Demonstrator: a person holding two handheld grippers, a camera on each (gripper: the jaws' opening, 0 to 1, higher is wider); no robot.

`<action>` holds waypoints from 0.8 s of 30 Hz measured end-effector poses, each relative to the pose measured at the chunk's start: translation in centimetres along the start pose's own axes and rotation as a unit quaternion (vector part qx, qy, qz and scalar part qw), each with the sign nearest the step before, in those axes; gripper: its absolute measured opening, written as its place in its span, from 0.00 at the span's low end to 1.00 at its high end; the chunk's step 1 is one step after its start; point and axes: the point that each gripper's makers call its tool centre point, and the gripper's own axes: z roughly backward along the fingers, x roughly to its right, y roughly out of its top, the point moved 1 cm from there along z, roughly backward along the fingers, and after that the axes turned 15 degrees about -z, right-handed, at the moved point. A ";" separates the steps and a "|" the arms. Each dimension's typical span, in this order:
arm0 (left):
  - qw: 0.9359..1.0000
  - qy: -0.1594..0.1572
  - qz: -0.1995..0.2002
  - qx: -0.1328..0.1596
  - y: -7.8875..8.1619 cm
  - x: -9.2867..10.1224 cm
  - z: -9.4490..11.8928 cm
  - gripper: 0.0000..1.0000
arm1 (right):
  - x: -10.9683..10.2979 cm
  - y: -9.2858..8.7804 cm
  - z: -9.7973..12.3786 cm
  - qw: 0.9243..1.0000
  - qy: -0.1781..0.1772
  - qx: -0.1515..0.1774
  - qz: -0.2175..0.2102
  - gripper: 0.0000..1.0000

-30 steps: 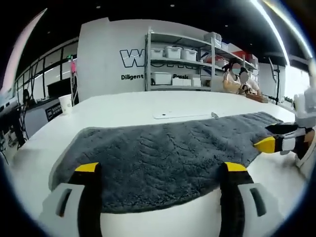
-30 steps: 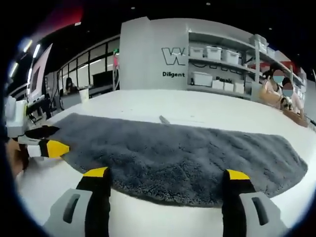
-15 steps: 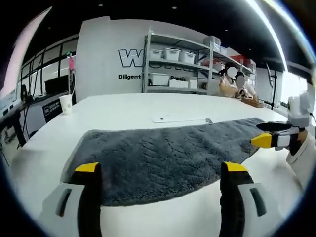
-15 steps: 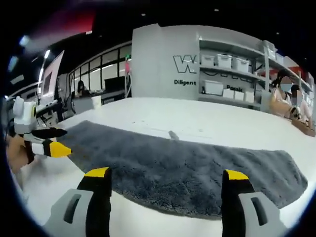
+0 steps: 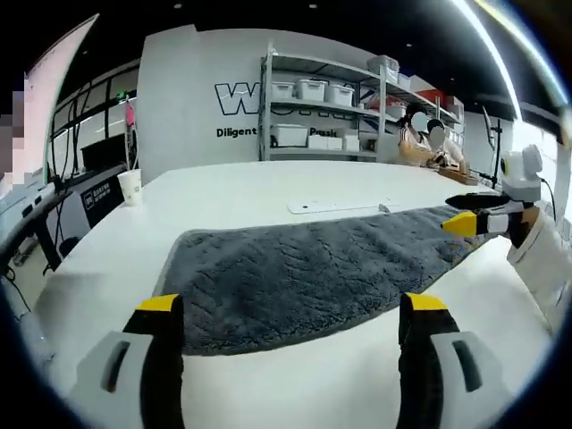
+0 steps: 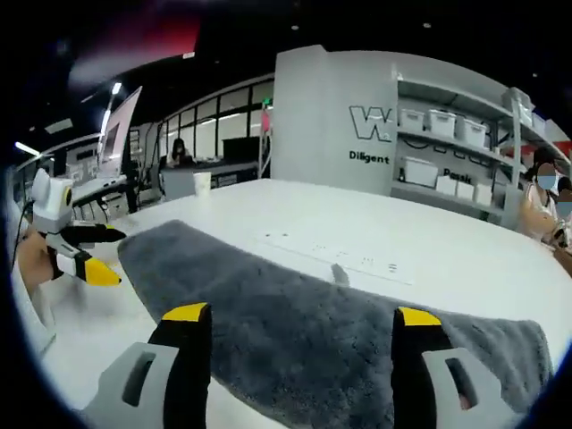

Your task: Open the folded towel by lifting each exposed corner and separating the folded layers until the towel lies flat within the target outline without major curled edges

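Note:
A long dark grey towel [image 5: 304,268] lies spread as a strip across the white table [image 5: 223,192]. My left gripper [image 5: 290,306] hovers open just short of the towel's near edge, nothing between its yellow-tipped fingers. My right gripper [image 5: 463,214] comes in from the right, above the towel's right end, jaws apart. In the right gripper view the towel [image 6: 313,313] runs from left to lower right, and my right gripper [image 6: 300,315] is open over its near edge. My left gripper [image 6: 98,254] shows at the far left, open, beside the towel's left end.
A paper cup [image 5: 130,186] stands at the table's far left. A thin white strip [image 5: 340,206] lies on the table behind the towel. Shelves with white bins [image 5: 322,107] stand beyond, and people [image 5: 424,143] sit at the back right. A sleeve [image 5: 541,268] shows at the right edge.
Both views have shifted, so both hands have moved. The right gripper now sits higher over the towel's right end. The towel itself looks unchanged and both grippers stay open.

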 end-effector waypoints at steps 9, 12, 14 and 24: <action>1.000 -0.001 0.009 -0.005 -0.4 -0.4 0.2 0.99 | -2.6 2.7 -3.6 0.996 0.051 -0.028 0.074 0.68; 1.000 0.001 0.009 -0.003 -0.3 -0.5 0.3 0.99 | -3.4 3.0 -4.9 0.991 0.069 -0.050 0.101 0.58; 1.000 0.001 0.009 -0.003 -0.3 -0.6 0.4 0.99 | -3.8 3.1 -5.8 0.988 0.076 -0.062 0.116 0.53; 1.000 0.009 0.020 0.001 -0.4 -1.4 0.7 0.99 | -5.5 0.9 -10.4 0.979 0.107 -0.141 0.105 0.31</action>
